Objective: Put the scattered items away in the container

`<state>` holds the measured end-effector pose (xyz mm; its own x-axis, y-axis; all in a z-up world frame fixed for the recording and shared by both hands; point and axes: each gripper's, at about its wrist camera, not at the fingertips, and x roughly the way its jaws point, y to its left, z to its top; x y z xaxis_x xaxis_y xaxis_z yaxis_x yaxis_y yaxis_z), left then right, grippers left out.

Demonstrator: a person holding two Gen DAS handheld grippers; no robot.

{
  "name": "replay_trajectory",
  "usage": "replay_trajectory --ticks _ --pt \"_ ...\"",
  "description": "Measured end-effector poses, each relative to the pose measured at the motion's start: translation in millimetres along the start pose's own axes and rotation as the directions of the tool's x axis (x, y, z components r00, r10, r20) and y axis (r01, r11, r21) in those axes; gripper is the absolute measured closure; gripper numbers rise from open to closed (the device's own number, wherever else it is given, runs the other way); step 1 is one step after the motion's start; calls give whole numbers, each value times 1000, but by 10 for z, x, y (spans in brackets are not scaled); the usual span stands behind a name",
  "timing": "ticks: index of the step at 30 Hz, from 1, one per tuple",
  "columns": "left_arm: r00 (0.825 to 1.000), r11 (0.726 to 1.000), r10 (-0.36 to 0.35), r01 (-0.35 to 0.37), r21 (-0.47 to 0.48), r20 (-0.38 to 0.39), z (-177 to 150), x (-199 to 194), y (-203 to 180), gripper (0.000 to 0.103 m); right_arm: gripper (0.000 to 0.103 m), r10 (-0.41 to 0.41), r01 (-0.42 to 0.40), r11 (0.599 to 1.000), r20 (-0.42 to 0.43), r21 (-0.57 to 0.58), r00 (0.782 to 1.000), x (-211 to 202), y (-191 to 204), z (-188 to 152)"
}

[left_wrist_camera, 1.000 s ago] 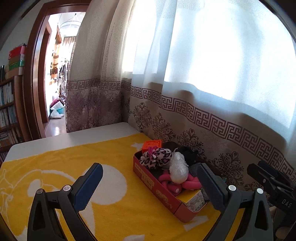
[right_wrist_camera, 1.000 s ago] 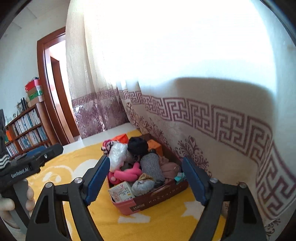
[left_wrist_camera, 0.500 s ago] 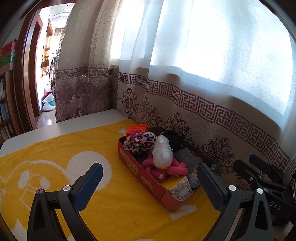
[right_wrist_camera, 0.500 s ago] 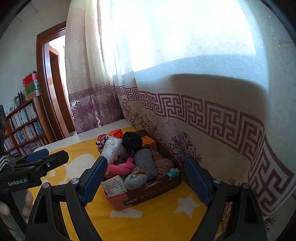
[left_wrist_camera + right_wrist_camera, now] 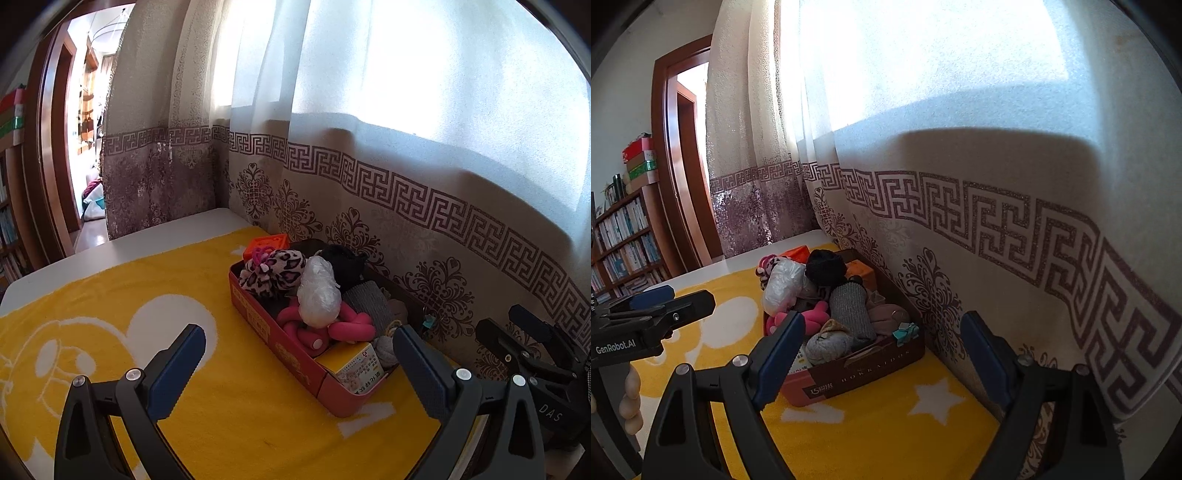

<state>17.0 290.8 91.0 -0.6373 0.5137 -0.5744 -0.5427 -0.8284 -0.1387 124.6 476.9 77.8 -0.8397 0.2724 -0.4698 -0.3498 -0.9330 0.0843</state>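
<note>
1. Blue-padded and spread wide with nothing between its jaws, the left gripper (image 5: 299, 363) hangs over the yellow towel (image 5: 122, 295); the right gripper (image 5: 882, 347) is likewise wide apart and empty, just short of the container.
2. Yellow towel with white figures and stars covers most of the table (image 5: 147, 236), leaving a bare white strip along the far edge.
3. The container (image 5: 273, 332), a red-sided cardboard box, sits on the towel at the table's right side, its long side just beside the curtain (image 5: 369, 206).
4. It is heaped above its rim: a small printed carton (image 5: 356, 367) at the near corner, a pink foam twist (image 5: 332, 328), a white plastic bag (image 5: 318, 295), a leopard-print plush (image 5: 271, 271), a black cloth bundle (image 5: 343, 262), a grey knitted roll (image 5: 851, 306) and an orange block (image 5: 266, 243) at the far end.
5. Open towel lies left of the box, well clear of anything.
6. The curtain hangs close along the right, leaving little room on that side.
7. Beyond the table, a doorway (image 5: 85, 155) opens at far left, with a bookshelf (image 5: 624, 236) near it.
</note>
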Motion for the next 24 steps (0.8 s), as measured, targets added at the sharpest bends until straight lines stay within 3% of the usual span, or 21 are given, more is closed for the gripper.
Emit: replay_trajectory --ticks 9,24 --pt "1000 1000 3 -3 5 -13 -23 18 -41 0 15 -1 2 1000 44 -23 999 -85 110 92" --pt "999 1000 7 -7 -3 -49 -59 96 -27 0 14 12 -11 1000 22 -8 1000 -12 123 83"
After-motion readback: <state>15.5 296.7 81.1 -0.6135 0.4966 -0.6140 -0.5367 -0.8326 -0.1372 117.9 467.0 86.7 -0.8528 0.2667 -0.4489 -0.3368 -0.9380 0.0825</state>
